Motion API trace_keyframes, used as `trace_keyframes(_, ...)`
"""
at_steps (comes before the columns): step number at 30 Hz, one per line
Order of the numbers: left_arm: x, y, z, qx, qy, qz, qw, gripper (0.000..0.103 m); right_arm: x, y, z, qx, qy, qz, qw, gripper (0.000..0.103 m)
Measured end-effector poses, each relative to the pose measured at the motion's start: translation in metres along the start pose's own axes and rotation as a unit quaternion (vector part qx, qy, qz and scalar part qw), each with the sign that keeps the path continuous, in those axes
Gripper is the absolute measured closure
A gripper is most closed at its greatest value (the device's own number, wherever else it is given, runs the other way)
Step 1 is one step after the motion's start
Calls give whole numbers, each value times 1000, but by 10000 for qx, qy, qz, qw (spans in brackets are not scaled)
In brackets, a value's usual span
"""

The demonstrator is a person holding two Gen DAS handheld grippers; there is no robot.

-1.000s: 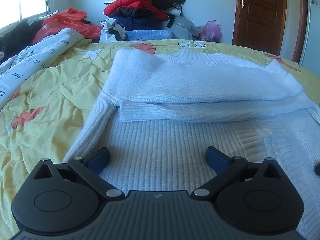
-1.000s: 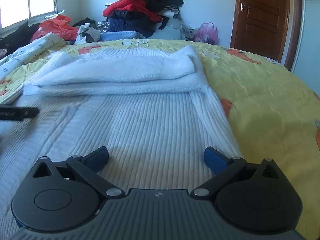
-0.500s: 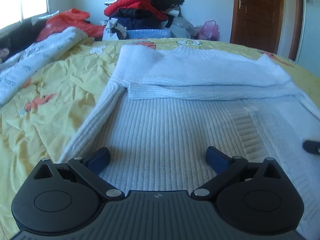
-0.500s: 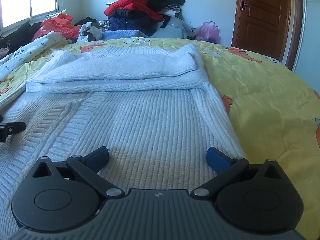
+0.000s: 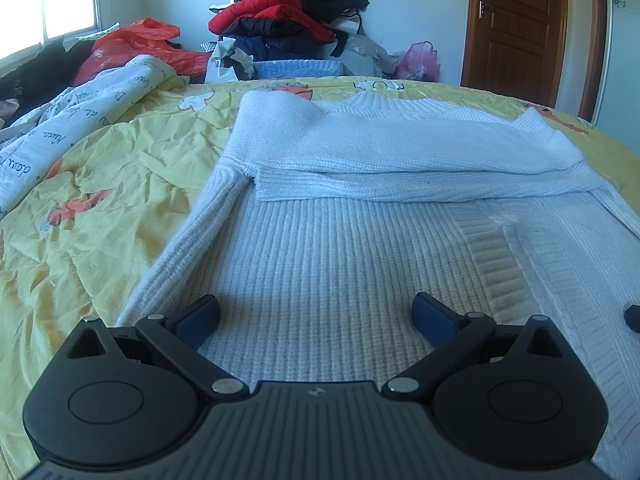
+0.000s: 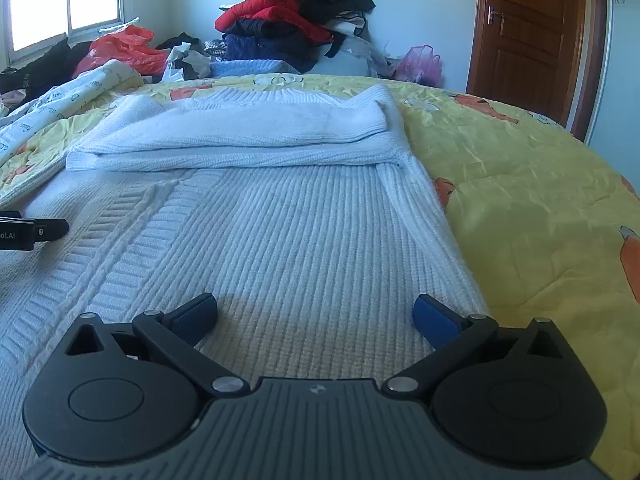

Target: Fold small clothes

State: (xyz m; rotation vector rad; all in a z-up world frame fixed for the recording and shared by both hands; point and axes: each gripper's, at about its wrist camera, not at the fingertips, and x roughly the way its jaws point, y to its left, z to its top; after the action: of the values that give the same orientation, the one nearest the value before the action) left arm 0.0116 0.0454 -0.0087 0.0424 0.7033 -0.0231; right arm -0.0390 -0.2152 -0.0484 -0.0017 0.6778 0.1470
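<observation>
A pale blue ribbed knit sweater (image 5: pixel 340 264) lies flat on the yellow bedspread, its two sleeves folded across the chest at the far end (image 5: pixel 400 160). It also shows in the right wrist view (image 6: pixel 288 232). My left gripper (image 5: pixel 316 316) is open and empty, low over the sweater's left hem area. My right gripper (image 6: pixel 316 314) is open and empty, low over the sweater's right hem area. The left gripper's body shows at the left edge of the right wrist view (image 6: pixel 28 232).
The yellow cartoon-print bedspread (image 6: pixel 540 208) spreads around the sweater. A white printed quilt (image 5: pixel 72 128) lies bunched at the left. A pile of clothes (image 5: pixel 288 20) and bags stands beyond the bed. A brown door (image 6: pixel 532 36) is at the back right.
Both grippers have drawn back toward the sweater's hem, so more of the ribbed body shows ahead. Both stay open. The sweater has not moved.
</observation>
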Motion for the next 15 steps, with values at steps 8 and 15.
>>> trace_keyframes(8, -18, 1, -12, 22, 76, -5, 10000, 0, -1, -1, 0, 5, -1, 16, 10000, 1)
trace_keyframes(15, -29, 4, -23, 27, 23, -28, 10000, 0, -2, -1, 0, -1, 4, 15, 10000, 1)
